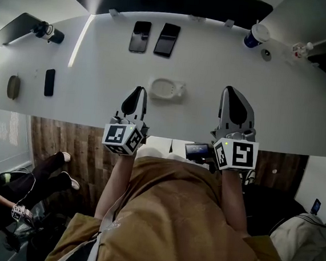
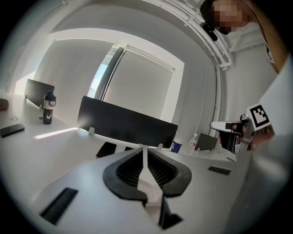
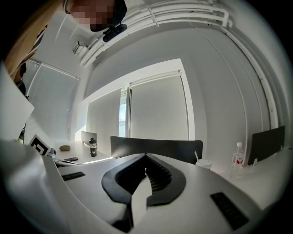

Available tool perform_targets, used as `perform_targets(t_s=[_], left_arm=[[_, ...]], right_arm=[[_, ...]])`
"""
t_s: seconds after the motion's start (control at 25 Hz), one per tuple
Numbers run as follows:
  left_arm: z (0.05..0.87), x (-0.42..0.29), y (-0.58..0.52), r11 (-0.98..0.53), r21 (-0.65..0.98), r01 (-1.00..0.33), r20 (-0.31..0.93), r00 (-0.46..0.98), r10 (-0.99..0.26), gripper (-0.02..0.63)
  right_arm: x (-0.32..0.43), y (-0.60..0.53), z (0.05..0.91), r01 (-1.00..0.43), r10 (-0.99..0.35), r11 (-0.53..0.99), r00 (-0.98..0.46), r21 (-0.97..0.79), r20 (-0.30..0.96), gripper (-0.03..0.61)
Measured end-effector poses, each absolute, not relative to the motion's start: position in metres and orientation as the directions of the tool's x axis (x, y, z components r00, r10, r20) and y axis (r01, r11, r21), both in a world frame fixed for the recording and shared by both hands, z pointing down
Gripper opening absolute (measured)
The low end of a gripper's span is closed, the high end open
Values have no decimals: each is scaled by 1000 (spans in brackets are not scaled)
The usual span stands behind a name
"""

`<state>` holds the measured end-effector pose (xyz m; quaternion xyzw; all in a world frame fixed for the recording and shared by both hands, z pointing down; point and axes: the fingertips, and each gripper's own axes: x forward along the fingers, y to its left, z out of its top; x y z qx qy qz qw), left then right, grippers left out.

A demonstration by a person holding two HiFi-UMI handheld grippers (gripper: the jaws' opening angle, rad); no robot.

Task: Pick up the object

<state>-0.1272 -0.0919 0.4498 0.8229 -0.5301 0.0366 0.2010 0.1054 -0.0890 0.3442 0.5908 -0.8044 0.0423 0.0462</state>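
Note:
A white oval dish (image 1: pixel 166 89) lies on the white table (image 1: pixel 204 62), between my two grippers and a little beyond their tips. My left gripper (image 1: pixel 138 90) hovers over the table's front edge, jaws pressed together with nothing in them; the left gripper view shows its tips (image 2: pixel 143 147) meeting in a thin line. To the dish's right, my right gripper (image 1: pixel 231 91) is held level with the left one, also shut and empty, and its tips (image 3: pixel 146 156) touch in its own view. Neither gripper touches the dish.
Two dark phones (image 1: pixel 154 38) lie at the back by a black divider panel (image 1: pixel 163 4). At the left are a third phone (image 1: pixel 49 82), a brown oval thing (image 1: pixel 13 87) and a dark bottle (image 1: pixel 46 31). A lidded cup (image 1: pixel 255 35) and a water bottle (image 1: pixel 301 50) stand back right.

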Motion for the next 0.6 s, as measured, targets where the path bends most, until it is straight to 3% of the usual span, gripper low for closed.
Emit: perform_targets(t_s=[0.24,0.6], left_arm=[[469,-124,-89,-322,402,-857,292,453,-842,20],[516,-132,-82,-138,681,-719,312,456,-833,21]], right_arm=[[108,-90,351,-953,-944,301,-300,-14,139,8],[115,-98,357,-954,-942,300,-298,-10,152,8]])
